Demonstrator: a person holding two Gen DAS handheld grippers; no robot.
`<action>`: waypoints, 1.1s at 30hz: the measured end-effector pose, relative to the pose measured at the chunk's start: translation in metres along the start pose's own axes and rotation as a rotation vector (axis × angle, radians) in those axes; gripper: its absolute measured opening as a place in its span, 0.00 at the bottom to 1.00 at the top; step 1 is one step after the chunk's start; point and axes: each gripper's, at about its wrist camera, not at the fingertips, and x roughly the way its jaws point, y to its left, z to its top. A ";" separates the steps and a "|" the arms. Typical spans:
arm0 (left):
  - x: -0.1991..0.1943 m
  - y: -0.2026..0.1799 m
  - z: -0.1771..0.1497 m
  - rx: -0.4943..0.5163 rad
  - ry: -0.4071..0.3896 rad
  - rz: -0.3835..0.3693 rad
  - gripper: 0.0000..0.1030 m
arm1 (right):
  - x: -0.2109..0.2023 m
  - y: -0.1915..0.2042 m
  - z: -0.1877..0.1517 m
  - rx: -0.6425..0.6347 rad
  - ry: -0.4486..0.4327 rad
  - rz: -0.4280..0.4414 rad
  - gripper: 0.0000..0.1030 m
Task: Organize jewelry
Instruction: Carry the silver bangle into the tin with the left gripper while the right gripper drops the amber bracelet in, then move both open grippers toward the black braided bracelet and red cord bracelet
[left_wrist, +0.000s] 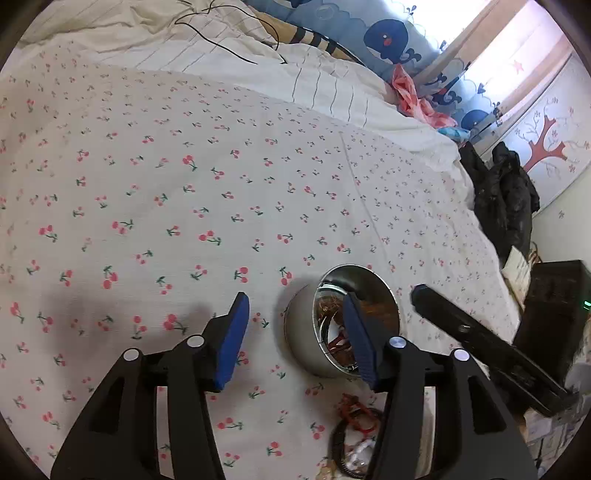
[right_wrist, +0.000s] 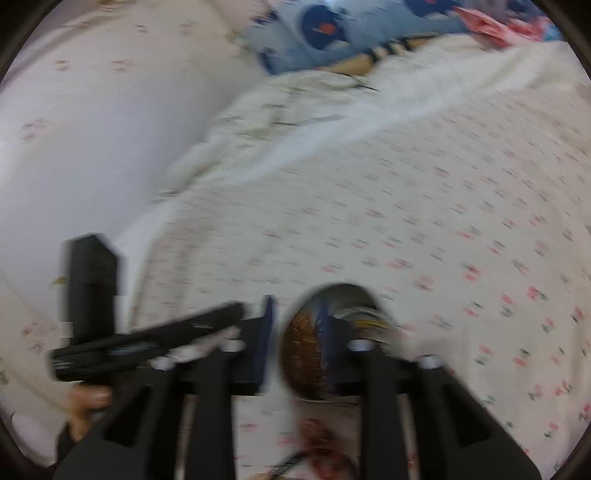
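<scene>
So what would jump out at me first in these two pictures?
Probably the round shiny metal tin lying on the cherry-print bedsheet, with jewelry glinting inside. The left hand-held gripper hovers open before it, blue pads apart. A tangle of red and dark bracelets lies on the sheet nearer the camera.

There is one round silver metal tin (left_wrist: 306, 332), lying on its side on one white bedsheet with a red cherry print (left_wrist: 147, 184). One small heap of red and dark jewelry (left_wrist: 354, 432) lies beside the tin; its pieces are too tangled to count. Two grippers show: the left gripper with blue pads (left_wrist: 295, 339) and the right black gripper (right_wrist: 291, 345). One black cable (left_wrist: 221, 44) lies on the striped white blanket (left_wrist: 332, 92). There are two whale-print blue pillows (left_wrist: 388, 37).
</scene>
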 end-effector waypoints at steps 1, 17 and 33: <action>-0.001 -0.001 -0.001 0.014 0.002 0.012 0.53 | 0.001 -0.003 -0.001 -0.002 0.009 -0.035 0.40; 0.002 0.000 -0.030 0.098 0.060 0.127 0.66 | -0.025 -0.026 -0.038 -0.147 0.128 -0.159 0.46; 0.000 -0.020 -0.053 0.314 0.050 0.333 0.78 | 0.009 0.005 -0.068 -0.257 0.271 -0.100 0.49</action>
